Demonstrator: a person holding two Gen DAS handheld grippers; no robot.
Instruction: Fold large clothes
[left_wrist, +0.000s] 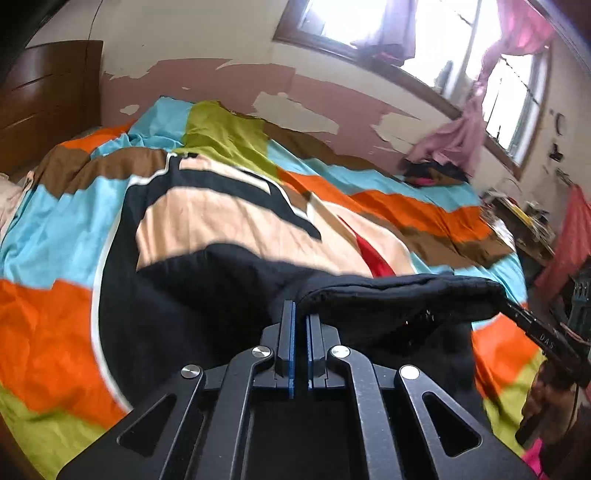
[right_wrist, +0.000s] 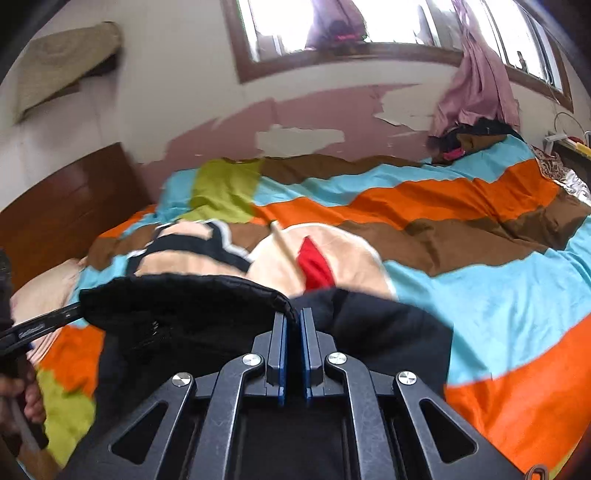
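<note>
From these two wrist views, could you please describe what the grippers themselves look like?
Both look alike. The left gripper and the right gripper each have a matte black metal frame with triangular cut-outs, angled linkage bars joined by round silver bolts, and two flat black fingers faced with blue pads. Seen from the side, a gripper is slim and black with small pale lettering, too blurred to read. No cables or sleeves are visible.

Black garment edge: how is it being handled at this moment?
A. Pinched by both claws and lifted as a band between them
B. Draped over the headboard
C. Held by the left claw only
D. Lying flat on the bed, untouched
A: the left claw and the right claw are each shut on the black garment, whose edge stretches raised between them above the striped bedspread.
</note>
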